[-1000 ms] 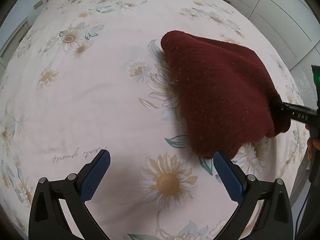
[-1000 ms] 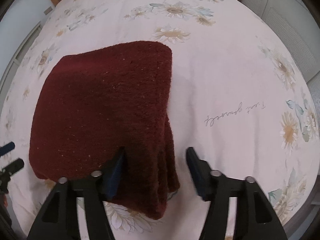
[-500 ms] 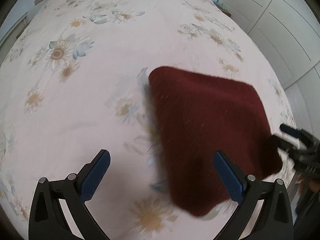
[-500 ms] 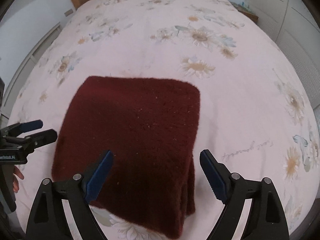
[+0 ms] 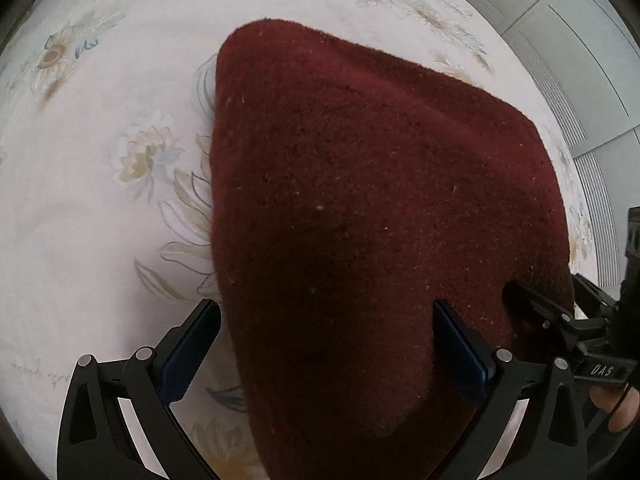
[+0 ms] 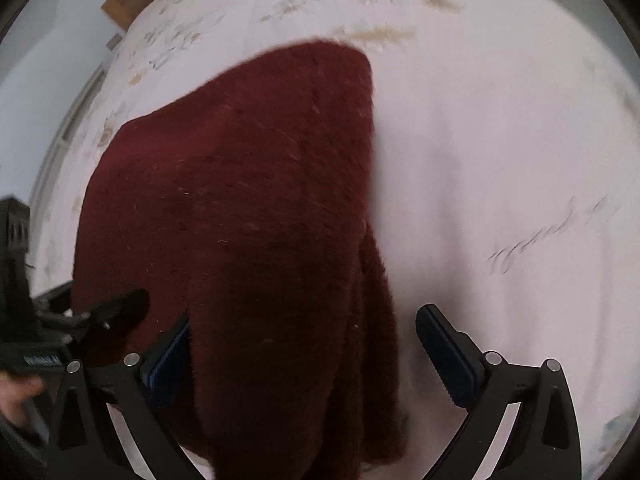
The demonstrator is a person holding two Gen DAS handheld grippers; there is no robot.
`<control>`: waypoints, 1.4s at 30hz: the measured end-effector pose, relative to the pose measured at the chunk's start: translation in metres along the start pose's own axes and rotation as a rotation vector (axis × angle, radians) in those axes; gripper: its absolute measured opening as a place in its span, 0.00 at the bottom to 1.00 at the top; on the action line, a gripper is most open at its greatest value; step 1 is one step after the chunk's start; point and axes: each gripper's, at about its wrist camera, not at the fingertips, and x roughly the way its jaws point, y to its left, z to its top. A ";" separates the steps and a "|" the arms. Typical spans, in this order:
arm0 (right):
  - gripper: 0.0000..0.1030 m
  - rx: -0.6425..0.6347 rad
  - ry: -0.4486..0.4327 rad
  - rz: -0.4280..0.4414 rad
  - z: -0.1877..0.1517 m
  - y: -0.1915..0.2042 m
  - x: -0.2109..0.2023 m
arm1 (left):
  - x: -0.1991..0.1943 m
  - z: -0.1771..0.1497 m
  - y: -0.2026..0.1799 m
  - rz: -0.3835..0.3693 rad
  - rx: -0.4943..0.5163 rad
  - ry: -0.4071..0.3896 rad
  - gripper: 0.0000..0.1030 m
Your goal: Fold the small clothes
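Note:
A dark red knit garment (image 5: 380, 208) lies folded on the floral bedsheet (image 5: 100, 200). My left gripper (image 5: 326, 352) is open just over its near end, one finger (image 5: 192, 352) beside the left edge and the other over the fabric. In the right wrist view the garment (image 6: 248, 208) shows a thick folded edge on its right. The jaws of my right gripper (image 6: 306, 360) are opening wide, with that near edge between them and the pads apart from it. Each gripper shows at the other view's edge: the right (image 5: 546, 288), the left (image 6: 100, 296).
The pale bedsheet (image 6: 500, 140) with flower prints and a line of script (image 6: 548, 236) stretches around the garment. A wooden headboard (image 6: 124, 4) is at the far end. White wardrobe doors (image 5: 580, 60) stand beyond the bed. A person's fingers (image 5: 616, 408) hold the right gripper.
The right gripper let go of the garment's fold and spread its jaws. Both grippers came down closer to the garment, and the left one shifted over its near end.

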 end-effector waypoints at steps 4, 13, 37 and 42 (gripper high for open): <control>0.96 0.010 0.007 0.001 -0.001 0.003 0.003 | 0.003 -0.004 -0.001 0.012 0.038 -0.023 1.00; 0.43 -0.054 -0.029 -0.006 -0.001 0.042 -0.025 | -0.007 -0.003 -0.013 0.013 0.094 -0.042 0.66; 0.41 -0.286 0.006 -0.055 -0.029 0.208 0.012 | -0.119 -0.035 0.117 0.012 0.037 -0.156 0.46; 0.54 -0.282 0.008 -0.068 -0.029 0.207 0.010 | -0.086 -0.052 0.133 0.010 -0.001 -0.142 0.59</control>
